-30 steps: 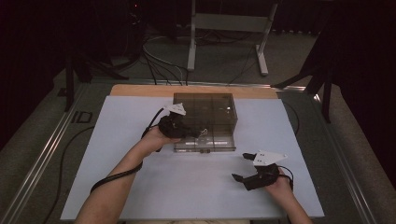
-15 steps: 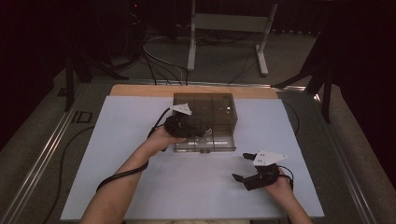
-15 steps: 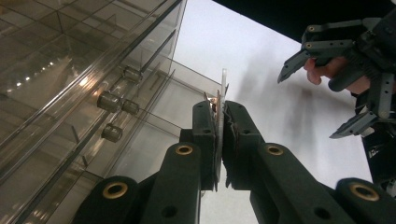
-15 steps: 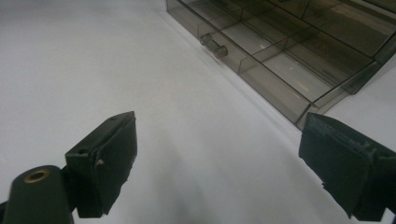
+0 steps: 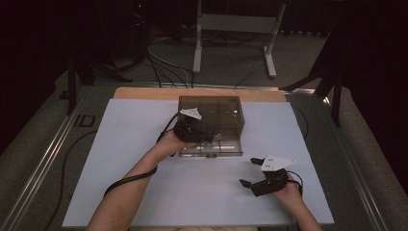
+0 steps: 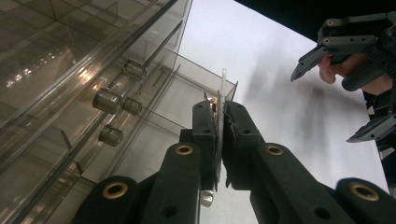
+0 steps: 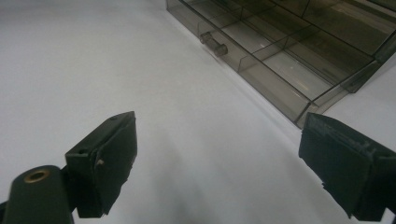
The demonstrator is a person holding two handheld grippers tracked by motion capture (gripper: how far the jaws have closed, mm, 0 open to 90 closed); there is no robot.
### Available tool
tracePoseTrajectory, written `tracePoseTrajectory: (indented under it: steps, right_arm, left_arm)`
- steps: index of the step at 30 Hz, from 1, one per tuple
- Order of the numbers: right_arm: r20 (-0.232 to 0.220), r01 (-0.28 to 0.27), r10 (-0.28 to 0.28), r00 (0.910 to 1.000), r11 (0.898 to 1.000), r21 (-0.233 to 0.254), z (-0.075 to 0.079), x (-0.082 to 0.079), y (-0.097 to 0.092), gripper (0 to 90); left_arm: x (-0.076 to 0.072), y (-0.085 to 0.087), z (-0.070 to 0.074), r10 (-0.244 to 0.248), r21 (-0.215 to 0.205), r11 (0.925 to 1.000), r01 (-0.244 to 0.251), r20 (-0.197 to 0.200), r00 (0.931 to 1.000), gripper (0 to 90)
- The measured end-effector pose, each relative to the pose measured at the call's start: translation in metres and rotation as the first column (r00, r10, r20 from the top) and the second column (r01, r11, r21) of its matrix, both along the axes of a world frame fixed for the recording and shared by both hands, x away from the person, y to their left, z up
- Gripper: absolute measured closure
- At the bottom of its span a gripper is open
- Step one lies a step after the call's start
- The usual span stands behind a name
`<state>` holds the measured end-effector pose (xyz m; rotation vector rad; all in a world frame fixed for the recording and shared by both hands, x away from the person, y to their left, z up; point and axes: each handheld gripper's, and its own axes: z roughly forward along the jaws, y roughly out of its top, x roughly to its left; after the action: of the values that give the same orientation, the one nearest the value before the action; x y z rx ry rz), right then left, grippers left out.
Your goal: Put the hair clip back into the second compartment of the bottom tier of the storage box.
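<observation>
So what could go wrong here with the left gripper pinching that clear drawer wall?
The left gripper is shut on the thin edge of the drawer wall, so it might slip off or strain the plastic. The clear box sits unbraced on the white mat, so a pull might drag it. The right gripper, open, rests apart from it.
</observation>
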<state>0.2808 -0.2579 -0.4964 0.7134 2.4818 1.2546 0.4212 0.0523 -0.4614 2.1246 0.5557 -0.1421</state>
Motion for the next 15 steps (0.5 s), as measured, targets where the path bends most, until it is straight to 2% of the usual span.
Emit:
tracePoseTrajectory:
  steps: [15]
  right_arm:
    - [-0.002, -0.003, 0.003, 1.0000, 1.000, -0.006, 0.000, 0.000, 0.000, 11.5]
  left_arm:
    - [0.001, -0.006, -0.013, -0.004, 0.071, 0.9975, 0.005, -0.014, 0.9999, 84.1]
